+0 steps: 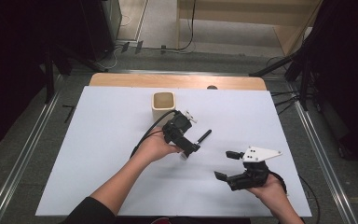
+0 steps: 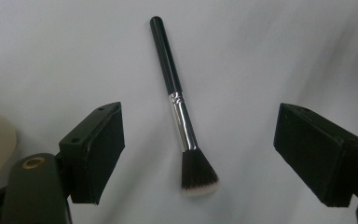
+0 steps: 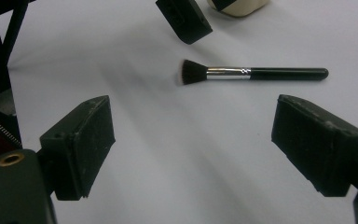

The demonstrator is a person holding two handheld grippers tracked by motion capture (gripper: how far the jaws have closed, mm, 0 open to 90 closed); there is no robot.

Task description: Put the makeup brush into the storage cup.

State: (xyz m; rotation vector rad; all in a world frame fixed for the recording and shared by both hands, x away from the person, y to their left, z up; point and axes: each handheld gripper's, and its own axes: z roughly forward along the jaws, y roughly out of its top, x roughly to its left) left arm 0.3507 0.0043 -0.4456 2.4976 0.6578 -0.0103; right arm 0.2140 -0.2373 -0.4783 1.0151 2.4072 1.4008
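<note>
Two tools, both spread wide and empty. Left tool [image 2: 200, 154] hovers over makeup brush [image 2: 181, 122] lying flat on bench [image 1: 98, 154], frame centre. Right tool [image 1: 227, 164] lower right; beige cup [image 1: 163, 106] upper centre.

No legible text or labels anywhere.

The brush [image 2: 179, 112] lies flat on the white table [image 1: 98, 154], near the middle of the high view. It has a glossy black handle, a silver ferrule and a flared tuft of dark bristles with pale tips.
</note>
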